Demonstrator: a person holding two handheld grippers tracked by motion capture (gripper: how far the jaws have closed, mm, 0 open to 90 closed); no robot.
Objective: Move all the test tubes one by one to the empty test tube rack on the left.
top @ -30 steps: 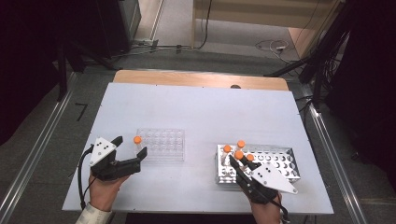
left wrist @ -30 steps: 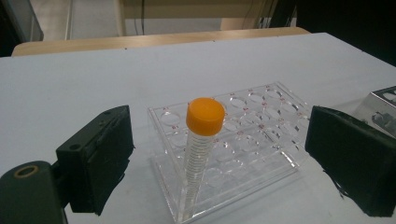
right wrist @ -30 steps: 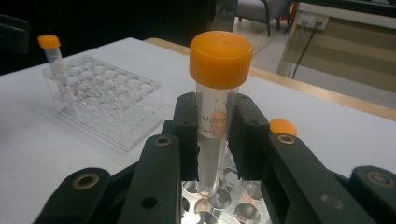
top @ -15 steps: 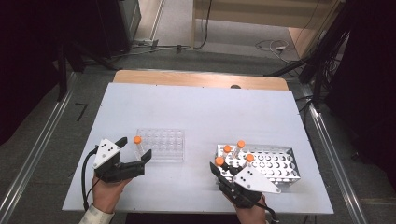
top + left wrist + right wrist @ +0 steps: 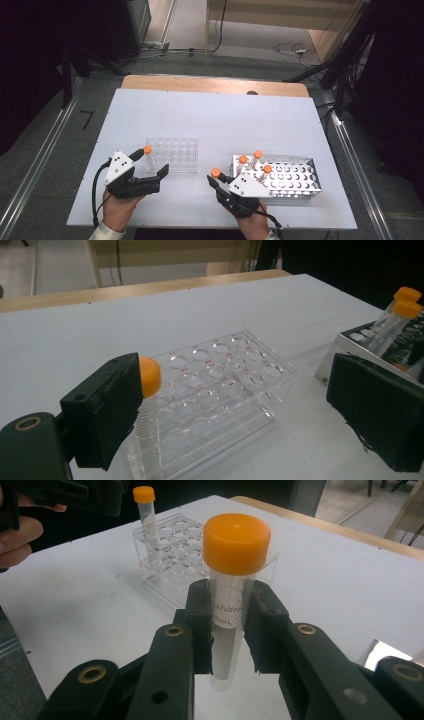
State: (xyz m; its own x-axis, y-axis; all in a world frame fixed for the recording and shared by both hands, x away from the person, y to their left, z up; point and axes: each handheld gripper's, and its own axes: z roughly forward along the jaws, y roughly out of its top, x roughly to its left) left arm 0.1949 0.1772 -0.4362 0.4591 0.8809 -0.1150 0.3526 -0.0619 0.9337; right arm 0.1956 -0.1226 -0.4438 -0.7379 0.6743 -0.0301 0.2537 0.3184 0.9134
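Right gripper, lower centre of frame, clamped on orange-capped tube; left gripper, lower left, jaws wide apart, holding nothing, beside clear rack.

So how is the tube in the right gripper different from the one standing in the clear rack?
The held tube is clamped between the right gripper's fingers, lifted off the table. The rack tube stands alone in a corner hole of the clear rack, with nothing gripping it. Both are clear, upright and orange-capped.

White table: clear rack left, metal rack right, apart.
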